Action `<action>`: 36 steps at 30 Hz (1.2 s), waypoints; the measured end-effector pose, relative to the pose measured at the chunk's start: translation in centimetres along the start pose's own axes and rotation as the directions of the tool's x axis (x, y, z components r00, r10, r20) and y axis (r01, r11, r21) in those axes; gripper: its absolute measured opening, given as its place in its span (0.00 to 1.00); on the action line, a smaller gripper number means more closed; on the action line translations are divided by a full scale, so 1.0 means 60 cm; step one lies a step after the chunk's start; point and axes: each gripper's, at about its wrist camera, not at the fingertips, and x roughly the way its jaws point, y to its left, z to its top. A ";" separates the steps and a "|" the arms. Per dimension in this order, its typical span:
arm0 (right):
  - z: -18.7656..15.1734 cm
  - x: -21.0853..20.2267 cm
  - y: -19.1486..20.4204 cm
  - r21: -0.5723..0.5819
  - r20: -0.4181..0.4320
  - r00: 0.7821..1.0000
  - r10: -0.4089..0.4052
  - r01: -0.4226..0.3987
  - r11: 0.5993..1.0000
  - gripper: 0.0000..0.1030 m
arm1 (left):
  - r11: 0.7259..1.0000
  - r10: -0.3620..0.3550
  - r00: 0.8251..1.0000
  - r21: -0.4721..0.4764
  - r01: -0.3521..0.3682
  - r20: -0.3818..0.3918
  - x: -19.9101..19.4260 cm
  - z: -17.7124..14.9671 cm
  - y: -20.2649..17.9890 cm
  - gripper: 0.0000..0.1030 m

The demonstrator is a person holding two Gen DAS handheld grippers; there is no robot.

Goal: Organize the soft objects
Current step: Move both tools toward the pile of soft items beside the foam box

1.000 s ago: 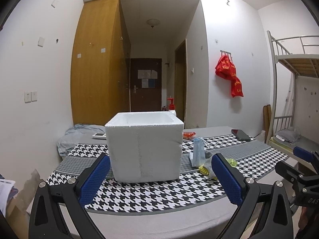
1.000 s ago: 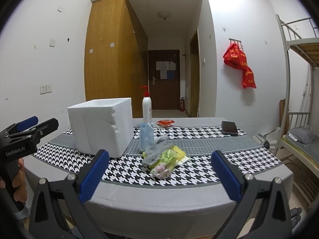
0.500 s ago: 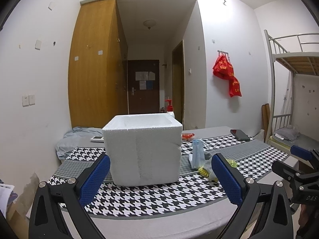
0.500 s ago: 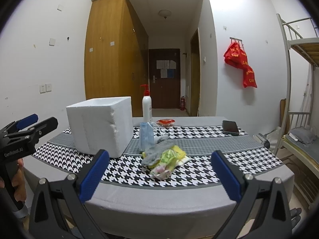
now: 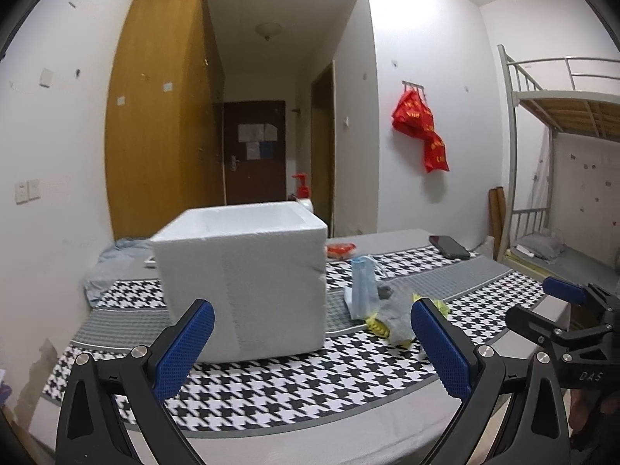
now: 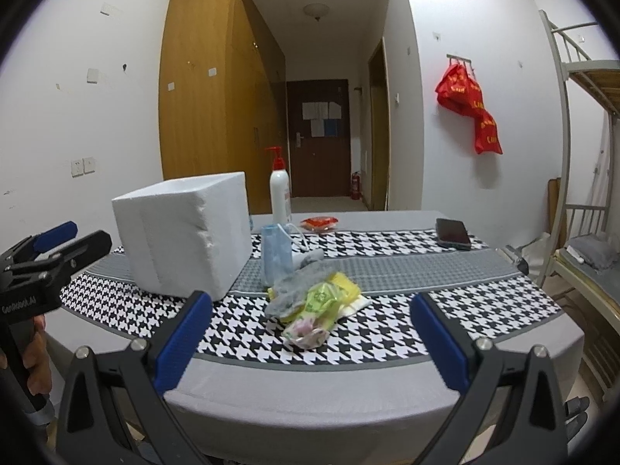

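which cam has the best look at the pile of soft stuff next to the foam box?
Right wrist. There the soft pile lies unobstructed on the table between the open right gripper fingers, beside the foam box. In the left wrist view the pile is partly hidden behind a left gripper finger.

Both wrist views face table [image 5: 271, 407] — side by side.

Matt white foam box [image 6: 182, 236] with a grainy surface; woven houndstooth cloth [image 6: 387, 333] on the worktop; glossy phone [image 6: 452, 232].
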 end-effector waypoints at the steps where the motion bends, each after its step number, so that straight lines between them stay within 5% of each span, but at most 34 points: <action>1: 0.000 0.006 -0.003 0.002 -0.008 1.000 0.000 0.000 1.000 1.00 | 1.000 -0.004 1.000 0.001 0.004 -0.004 0.005 0.000 -0.001 0.99; 11: 0.001 0.046 -0.030 0.013 -0.053 0.998 -0.016 0.017 1.000 1.00 | 0.997 -0.078 0.995 0.010 0.078 -0.064 0.060 0.005 -0.016 0.99; 36: -0.020 0.117 -0.078 0.051 -0.151 0.987 -0.054 0.062 0.997 1.00 | 0.971 -0.222 0.946 0.034 0.237 -0.237 0.161 -0.008 -0.059 0.99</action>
